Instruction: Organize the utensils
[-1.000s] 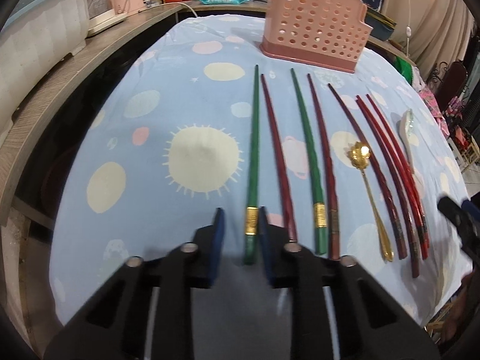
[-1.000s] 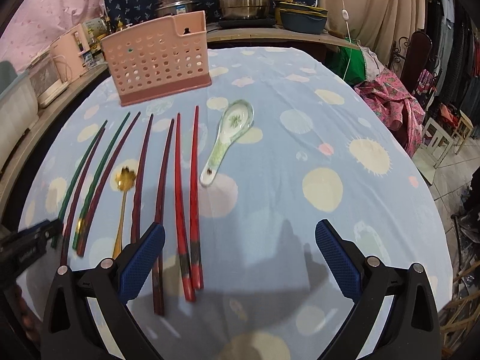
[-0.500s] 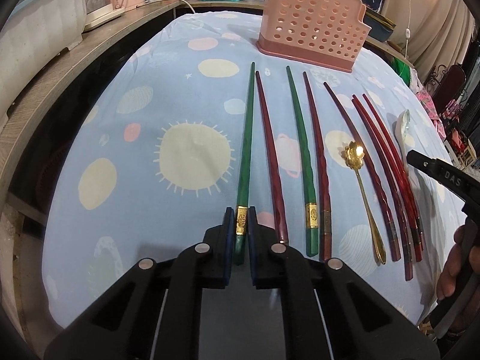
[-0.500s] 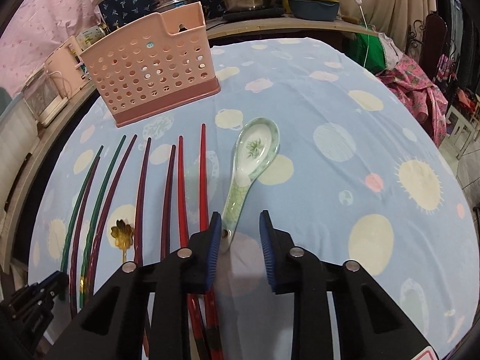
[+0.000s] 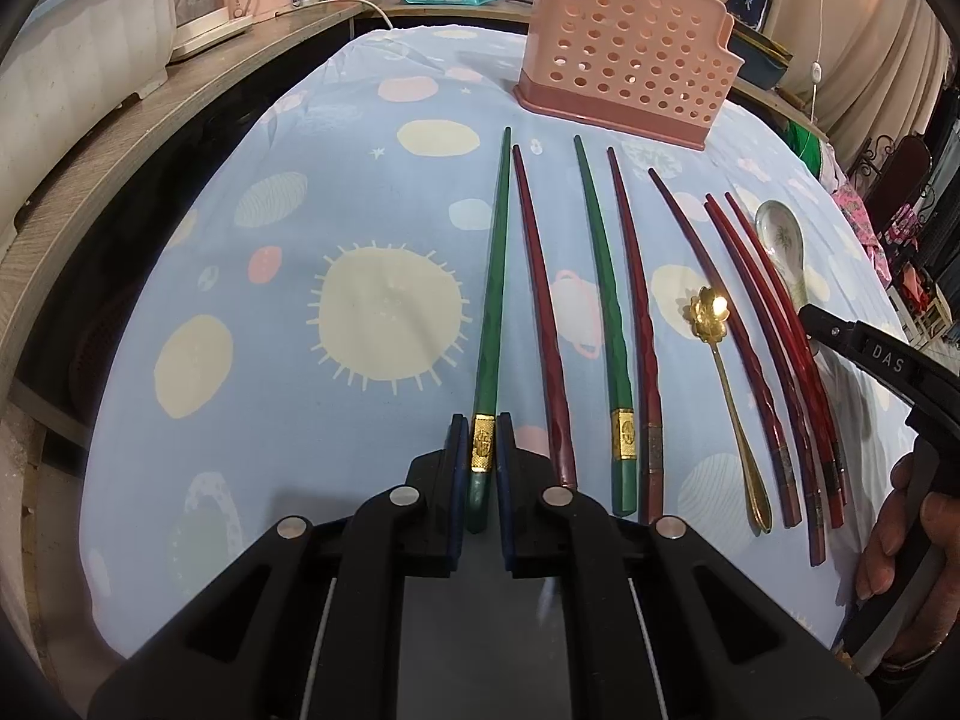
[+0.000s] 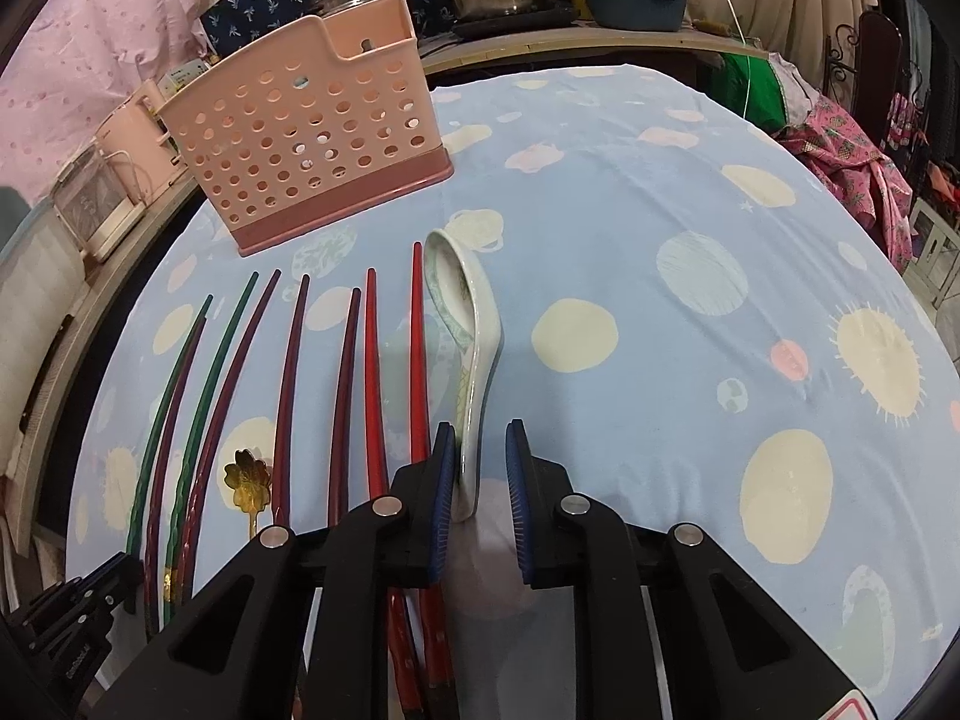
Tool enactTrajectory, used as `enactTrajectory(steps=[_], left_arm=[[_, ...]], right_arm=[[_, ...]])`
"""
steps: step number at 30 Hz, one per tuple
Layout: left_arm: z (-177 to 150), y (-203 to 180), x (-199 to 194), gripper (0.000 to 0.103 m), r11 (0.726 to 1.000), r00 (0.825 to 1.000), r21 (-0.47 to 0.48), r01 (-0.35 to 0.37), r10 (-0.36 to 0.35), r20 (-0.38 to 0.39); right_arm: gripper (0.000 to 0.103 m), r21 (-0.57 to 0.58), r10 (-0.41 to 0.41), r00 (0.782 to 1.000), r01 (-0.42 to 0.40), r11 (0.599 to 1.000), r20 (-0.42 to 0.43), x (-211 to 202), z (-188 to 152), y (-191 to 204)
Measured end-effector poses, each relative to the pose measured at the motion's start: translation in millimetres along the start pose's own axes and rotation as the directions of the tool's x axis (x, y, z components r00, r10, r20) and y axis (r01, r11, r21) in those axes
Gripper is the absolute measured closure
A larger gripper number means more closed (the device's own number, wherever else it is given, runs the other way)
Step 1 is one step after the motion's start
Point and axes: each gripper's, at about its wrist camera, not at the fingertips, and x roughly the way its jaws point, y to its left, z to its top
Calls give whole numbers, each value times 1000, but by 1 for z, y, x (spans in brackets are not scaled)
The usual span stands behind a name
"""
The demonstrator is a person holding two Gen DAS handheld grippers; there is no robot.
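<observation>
Left wrist view: the left gripper (image 5: 478, 468) clamps the green chopstick (image 5: 492, 312) near its gold band, so the long tip may swing. The right gripper (image 6: 477, 498), jaws narrow around the ceramic spoon (image 6: 468, 336) handle with a gap on one side, may let it slip.

Mostly plastic, lacquer and a bit of shiny metal on a soft cloth.

The tablecloth (image 5: 372, 192) looks like matt printed fabric. Pink basket (image 5: 624, 54) is smooth perforated plastic. Green chopstick (image 5: 493, 312) is glossy with a gold foil-like band; red chopsticks (image 6: 372, 384) shine like lacquer. Gold spoon (image 5: 711, 318) is polished metal, white spoon (image 6: 474, 324) glazed ceramic. Jaws: matt black plastic with ribbed blue pads (image 6: 516, 480).
</observation>
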Motion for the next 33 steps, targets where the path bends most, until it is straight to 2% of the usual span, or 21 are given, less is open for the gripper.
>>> enactTrajectory(steps=[3, 10, 14, 26, 29, 32, 33], left_arm=[[0, 2, 0, 94, 1000, 1000, -10, 12, -11, 4], [-1, 8, -5, 95, 997, 998, -39, 59, -59, 6], [-3, 8, -10, 96, 997, 998, -41, 64, -64, 13], [16, 14, -53, 96, 995, 988, -49, 81, -74, 133], [20, 14, -60, 96, 996, 985, -47, 81, -73, 155], [18, 12, -59, 96, 996, 987, -40, 79, -72, 147], [16, 12, -57, 96, 996, 988, -40, 79, -72, 139]], right_arm=[[96, -8, 2, 1000, -2, 1000, 2, -2, -2, 1], [97, 1, -4, 1000, 4, 1000, 8, -16, -7, -3], [97, 8, -7, 999, 6, 1000, 32, -31, -7, -7], [102, 11, -10, 991, 9, 1000, 132, -74, 8, -12], [102, 2, -20, 991, 19, 1000, 130, -73, 5, -12], [102, 8, -19, 996, 19, 1000, 82, -63, -3, -18], [99, 20, -16, 998, 15, 1000, 66, -59, -6, -22]])
